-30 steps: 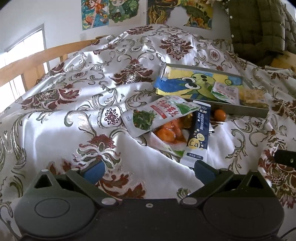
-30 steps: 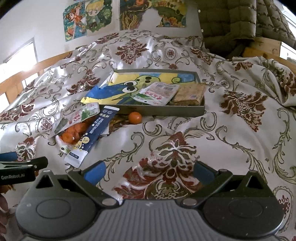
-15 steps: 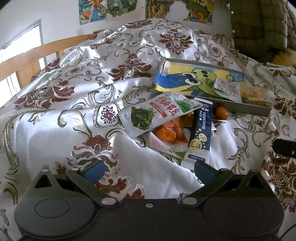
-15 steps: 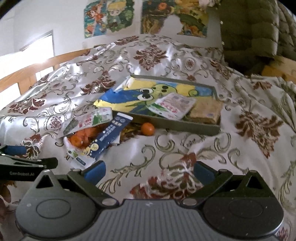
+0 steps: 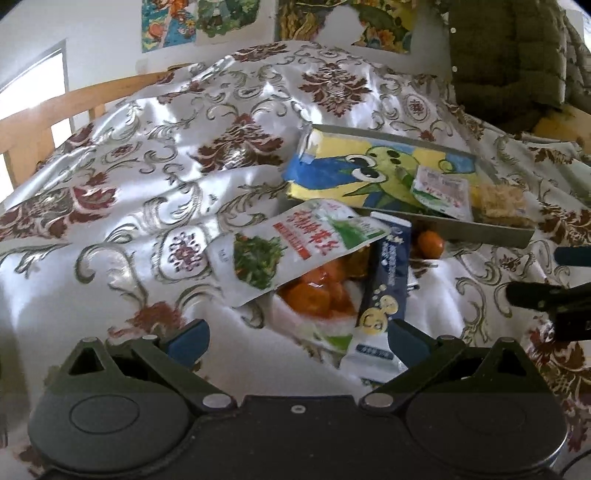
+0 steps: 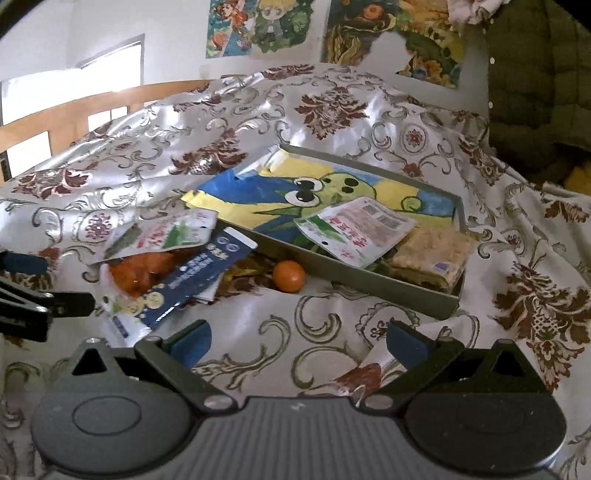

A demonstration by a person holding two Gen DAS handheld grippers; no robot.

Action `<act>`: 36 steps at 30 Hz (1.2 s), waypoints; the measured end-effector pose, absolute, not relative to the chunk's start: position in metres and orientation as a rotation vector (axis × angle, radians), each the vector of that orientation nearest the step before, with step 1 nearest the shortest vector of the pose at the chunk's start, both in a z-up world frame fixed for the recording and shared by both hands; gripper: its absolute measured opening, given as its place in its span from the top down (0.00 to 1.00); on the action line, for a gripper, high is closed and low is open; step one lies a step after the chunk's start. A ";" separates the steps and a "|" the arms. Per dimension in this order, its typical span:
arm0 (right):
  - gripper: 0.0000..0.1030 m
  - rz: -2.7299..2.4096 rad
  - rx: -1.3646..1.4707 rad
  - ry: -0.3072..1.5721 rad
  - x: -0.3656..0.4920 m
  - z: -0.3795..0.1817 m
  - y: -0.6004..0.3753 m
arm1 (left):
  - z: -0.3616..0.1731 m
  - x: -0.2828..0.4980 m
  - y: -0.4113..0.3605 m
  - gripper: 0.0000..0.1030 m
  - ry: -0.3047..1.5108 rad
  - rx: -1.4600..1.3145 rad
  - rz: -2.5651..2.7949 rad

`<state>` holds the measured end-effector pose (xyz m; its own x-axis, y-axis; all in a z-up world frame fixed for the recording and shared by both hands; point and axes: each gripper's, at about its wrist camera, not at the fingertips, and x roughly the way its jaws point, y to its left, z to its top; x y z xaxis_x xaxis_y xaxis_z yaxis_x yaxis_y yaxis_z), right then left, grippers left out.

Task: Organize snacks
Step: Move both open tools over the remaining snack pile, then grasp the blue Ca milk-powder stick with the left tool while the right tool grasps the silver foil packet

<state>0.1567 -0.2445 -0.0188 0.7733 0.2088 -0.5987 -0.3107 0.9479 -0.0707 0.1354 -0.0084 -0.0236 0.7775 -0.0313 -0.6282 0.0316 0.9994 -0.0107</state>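
A grey tray (image 6: 354, 275) with a cartoon liner holds a white-and-green packet (image 6: 354, 230) and a crumbly cake bar (image 6: 430, 256). In front of it lie a green-and-white packet (image 5: 295, 243), a bag of orange fruit (image 5: 317, 295), a dark blue stick pack (image 5: 386, 288) and a loose small orange (image 6: 289, 276). My left gripper (image 5: 291, 338) is open and empty, just short of the fruit bag and blue pack. My right gripper (image 6: 295, 341) is open and empty, in front of the tray. The tray also shows in the left wrist view (image 5: 480, 230).
Everything lies on a rumpled white bedspread with red and grey patterns (image 5: 147, 166). A wooden bed rail (image 5: 48, 122) runs along the left. A dark green padded jacket (image 6: 535, 74) hangs at the back right. Posters (image 6: 258, 26) hang on the wall.
Both grippers have moved forward toward the snacks. The left one now sits close to the fruit bag and blue pack; the right one has neared the tray. Nothing was grasped.
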 end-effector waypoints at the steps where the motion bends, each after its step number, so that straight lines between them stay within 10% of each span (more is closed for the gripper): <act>1: 0.00 0.284 -0.166 0.630 0.158 -0.020 -0.245 | -0.024 0.138 -0.010 0.01 0.682 0.000 -0.046; 17: 0.00 0.354 -0.274 0.613 0.185 -0.045 -0.232 | -0.036 0.174 -0.033 0.05 0.747 -0.091 -0.189; 25: 0.00 0.401 -0.268 0.605 0.185 -0.045 -0.229 | -0.042 0.192 -0.046 0.58 0.813 -0.043 -0.230; 36: 0.01 0.453 -0.269 0.596 0.191 -0.055 -0.218 | -0.044 0.212 -0.045 0.72 0.856 -0.025 -0.219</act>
<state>0.1911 -0.2182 -0.0550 0.7341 0.3306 -0.5931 -0.4825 0.8686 -0.1130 0.2120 -0.0453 -0.0441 0.6346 -0.2018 -0.7460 0.1815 0.9772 -0.1100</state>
